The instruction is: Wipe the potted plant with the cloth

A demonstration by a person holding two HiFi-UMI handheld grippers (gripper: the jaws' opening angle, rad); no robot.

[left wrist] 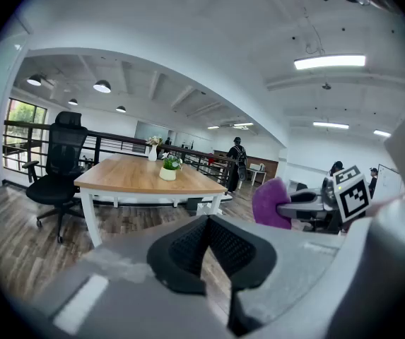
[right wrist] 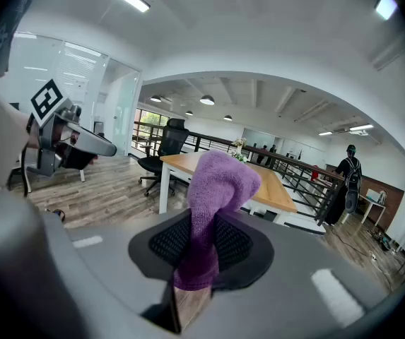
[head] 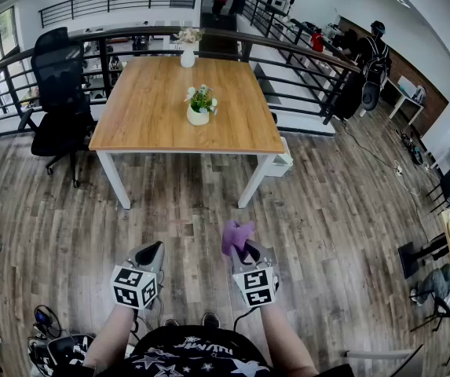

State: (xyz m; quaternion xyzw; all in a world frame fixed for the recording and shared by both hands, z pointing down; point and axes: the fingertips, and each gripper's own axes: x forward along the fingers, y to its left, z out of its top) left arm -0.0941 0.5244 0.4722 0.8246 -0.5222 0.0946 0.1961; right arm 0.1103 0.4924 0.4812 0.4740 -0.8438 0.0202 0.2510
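Note:
A small potted plant in a white pot stands near the middle of a wooden table, well ahead of both grippers; it also shows far off as the potted plant in the left gripper view. My right gripper is shut on a purple cloth that bunches up above the jaws, seen close as the cloth in the right gripper view. My left gripper is shut with nothing in it, its black pads pressed together. Both hang over the wood floor, short of the table.
A white vase of flowers stands at the table's far edge. A black office chair sits left of the table. A dark railing runs behind it. People stand at the right. Cables and gear lie by my feet.

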